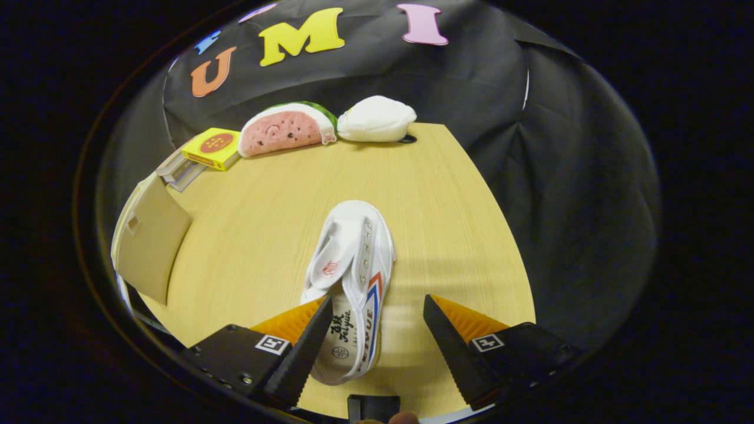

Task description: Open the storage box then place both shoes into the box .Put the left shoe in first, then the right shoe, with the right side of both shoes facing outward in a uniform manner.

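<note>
A white canvas shoe [353,277] with red and blue side stripes lies on the wooden table [447,224], toe pointing away from me. Its heel end sits between my fingers, close against the left finger [306,347], with a wide gap to the right finger [450,347]. My gripper [377,335] is open and hovers just above the shoe's heel. The storage box [150,238] stands at the table's left edge, a beige flap of it facing me; I cannot tell how far it is open.
Along the table's far edge lie a yellow box [213,147] on clear cases, a watermelon-slice plush [285,128] and a white plush [377,119]. Black cloth walls close in behind and to the right. The table's right edge runs near the right finger.
</note>
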Motion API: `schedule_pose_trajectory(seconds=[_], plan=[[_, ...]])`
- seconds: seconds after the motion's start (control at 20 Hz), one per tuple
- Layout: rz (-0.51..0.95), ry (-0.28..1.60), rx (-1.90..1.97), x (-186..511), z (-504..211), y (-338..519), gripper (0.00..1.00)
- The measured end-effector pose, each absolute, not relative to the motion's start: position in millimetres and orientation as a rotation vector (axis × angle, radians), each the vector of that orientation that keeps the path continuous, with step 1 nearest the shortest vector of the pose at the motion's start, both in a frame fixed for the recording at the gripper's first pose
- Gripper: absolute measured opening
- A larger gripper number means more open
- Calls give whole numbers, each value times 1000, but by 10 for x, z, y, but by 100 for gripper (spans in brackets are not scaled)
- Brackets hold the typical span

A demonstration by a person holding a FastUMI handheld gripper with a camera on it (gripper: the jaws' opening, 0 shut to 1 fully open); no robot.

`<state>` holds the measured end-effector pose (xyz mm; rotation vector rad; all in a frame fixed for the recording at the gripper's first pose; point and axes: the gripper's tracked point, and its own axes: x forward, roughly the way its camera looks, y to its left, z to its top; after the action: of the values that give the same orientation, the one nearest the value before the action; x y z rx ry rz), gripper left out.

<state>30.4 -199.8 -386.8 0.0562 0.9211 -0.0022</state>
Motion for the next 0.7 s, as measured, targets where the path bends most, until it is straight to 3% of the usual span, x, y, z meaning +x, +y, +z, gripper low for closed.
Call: schedule_pose_trajectory(seconds=[0.2, 0.35, 0.45, 0.5, 0.6, 0.7], plan=[[26, 934, 46, 410, -3918, -1989, 72], [47, 957, 67, 435, -3959, -1915, 45], [45, 968, 62, 463, -3973, -1917, 31], [6, 972, 21, 455, -3962, -2016, 31], [-6, 999, 61, 419, -3996, -2052, 2], [-23, 1024, 136, 388, -3970, -2028, 0]])
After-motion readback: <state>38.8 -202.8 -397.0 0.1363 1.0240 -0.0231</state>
